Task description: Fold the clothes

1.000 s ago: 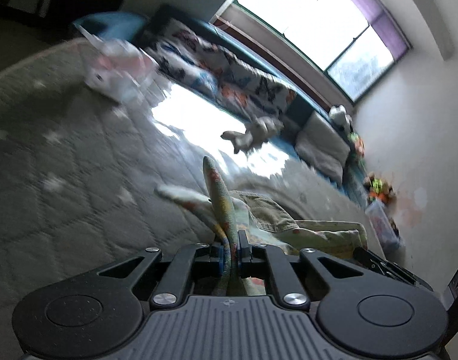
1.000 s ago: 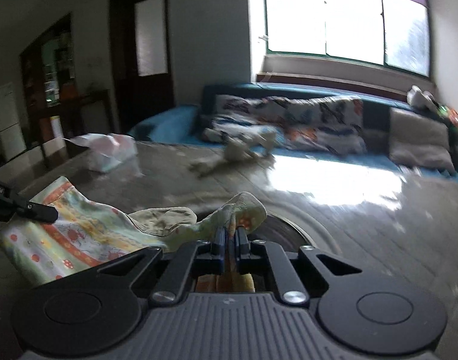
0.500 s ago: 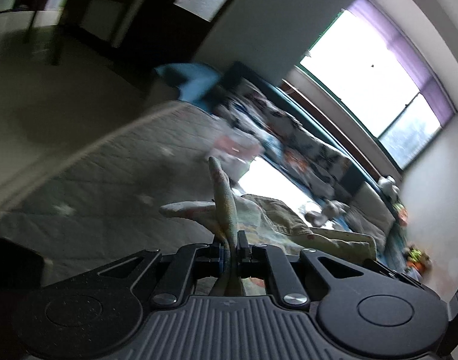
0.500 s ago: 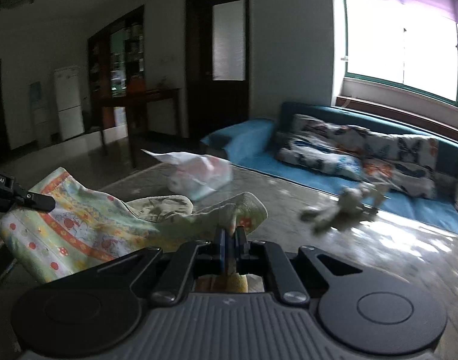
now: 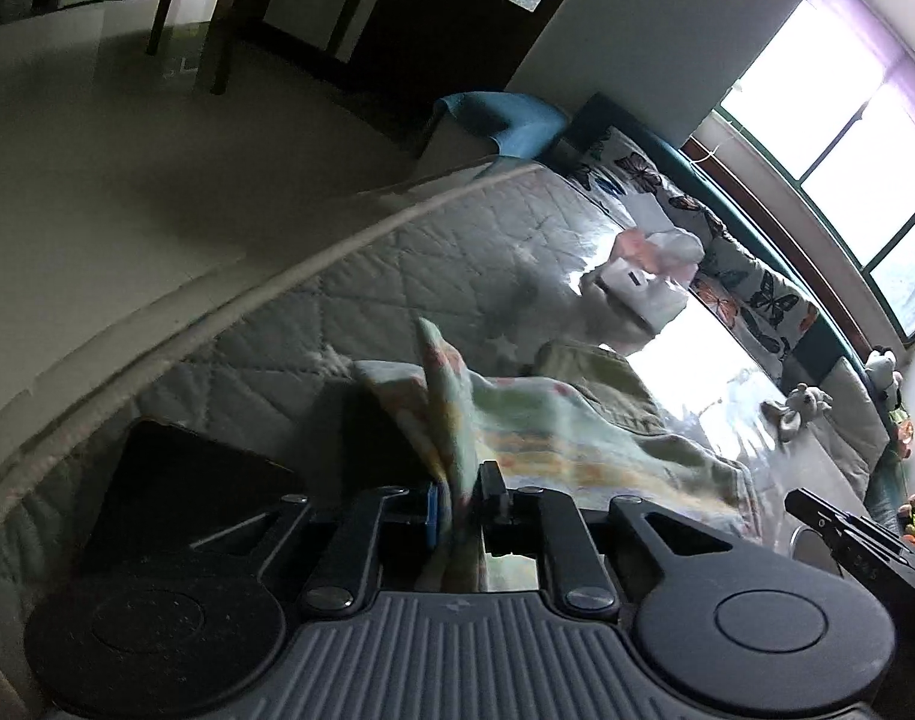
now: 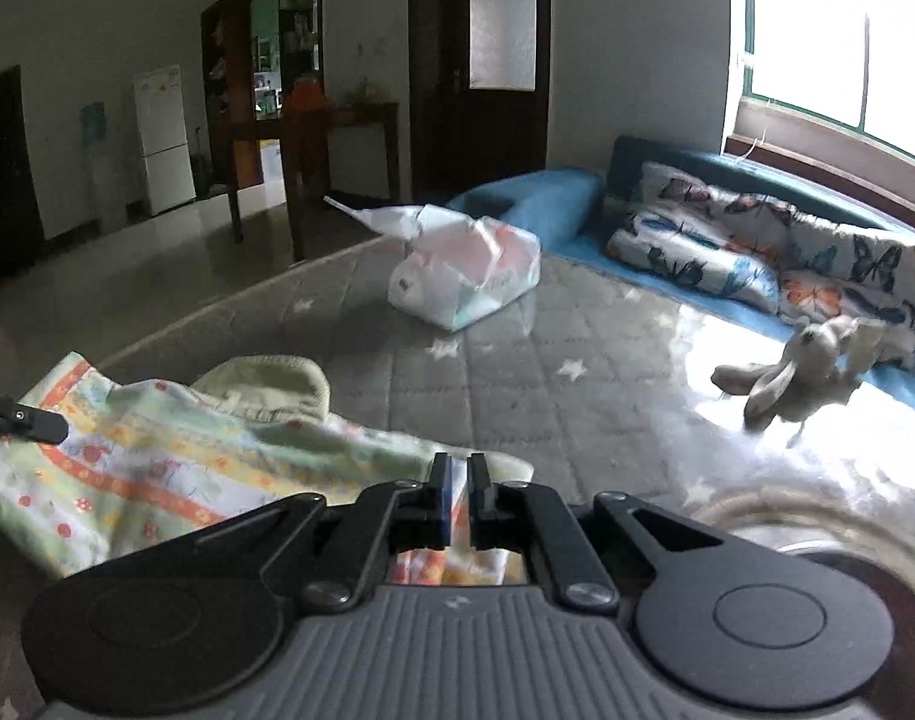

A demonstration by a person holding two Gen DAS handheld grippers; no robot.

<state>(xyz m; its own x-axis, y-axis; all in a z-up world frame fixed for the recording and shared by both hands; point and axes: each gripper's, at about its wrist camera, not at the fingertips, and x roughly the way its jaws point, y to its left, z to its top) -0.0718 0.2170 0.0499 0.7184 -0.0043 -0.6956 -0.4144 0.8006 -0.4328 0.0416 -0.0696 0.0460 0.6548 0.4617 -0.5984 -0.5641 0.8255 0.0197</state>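
Striped printed garment [image 6: 157, 456] between both grippers' pinching jaws; no legible writing.

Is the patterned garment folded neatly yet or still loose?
Still loose. The patterned garment lies rumpled and stretched between the left gripper and right gripper, each shut on an edge, over the quilted mattress.

We see a quilted grey mattress [image 6: 517, 372] with a white plastic bag [image 6: 466, 276] lying on it and a plush rabbit [image 6: 799, 369] near its far edge. Beyond lie butterfly-print pillows [image 6: 757, 246], a blue sofa [image 6: 547, 198], a white fridge [image 6: 163, 138] and a dark wooden table [image 6: 337, 120].
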